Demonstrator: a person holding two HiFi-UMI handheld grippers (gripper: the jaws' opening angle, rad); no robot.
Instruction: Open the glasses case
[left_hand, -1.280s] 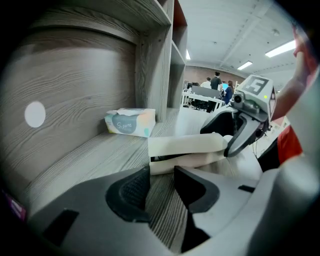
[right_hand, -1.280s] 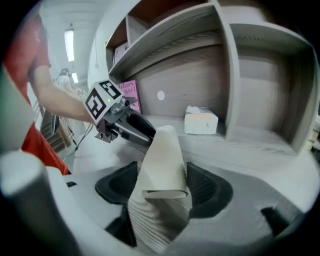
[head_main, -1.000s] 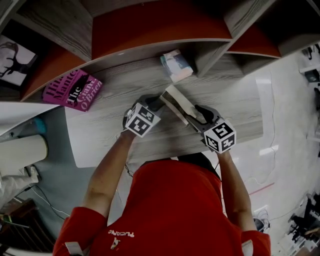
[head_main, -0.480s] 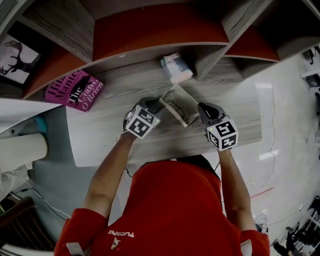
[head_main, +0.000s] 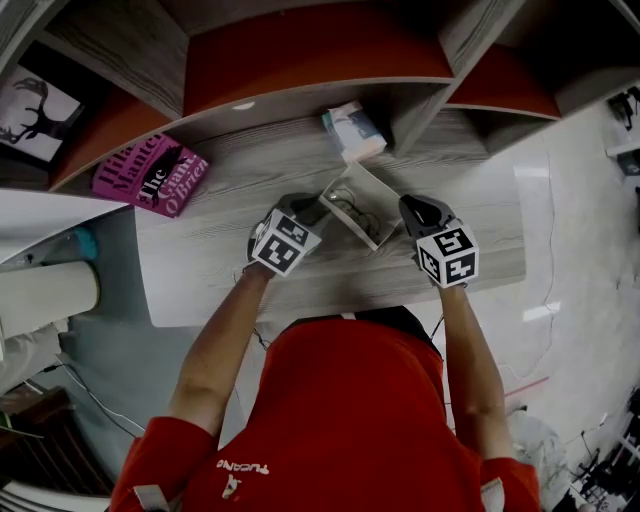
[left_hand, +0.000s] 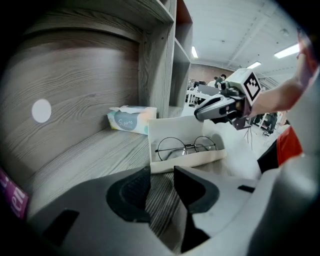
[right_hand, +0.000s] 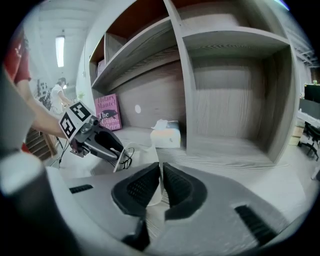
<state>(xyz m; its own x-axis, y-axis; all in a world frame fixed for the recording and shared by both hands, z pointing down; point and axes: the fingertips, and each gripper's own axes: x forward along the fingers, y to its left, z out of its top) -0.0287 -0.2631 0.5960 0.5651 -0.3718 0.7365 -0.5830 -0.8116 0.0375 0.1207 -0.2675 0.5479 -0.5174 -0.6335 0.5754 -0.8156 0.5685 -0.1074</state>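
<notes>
The white glasses case (head_main: 362, 203) lies open on the wooden shelf, its lid (left_hand: 184, 128) standing up. Round wire glasses (left_hand: 187, 146) rest in its tray. My left gripper (head_main: 320, 208) sits at the case's left end. Its jaws (left_hand: 161, 172) are open, their tips at the tray's front lip, with only wood grain showing between them. My right gripper (head_main: 408, 207) is at the lid's right edge. It closed within the last second and has just eased slightly. Its jaws (right_hand: 161, 167) now pinch a thin white edge of the lid. Beyond them are the tray (right_hand: 127, 150) and the left gripper (right_hand: 116, 151).
A tissue box (head_main: 352, 132) stands just behind the case beside an upright shelf divider (head_main: 420, 110). A pink book (head_main: 150, 178) lies at the left and a deer picture (head_main: 30, 115) further left. The shelf's front edge (head_main: 330, 310) runs close to the person's red sleeves.
A second ago the case was closed under my right gripper. Now its lid is up and the glasses show. The right gripper has moved right and shut; the left has stayed put.
</notes>
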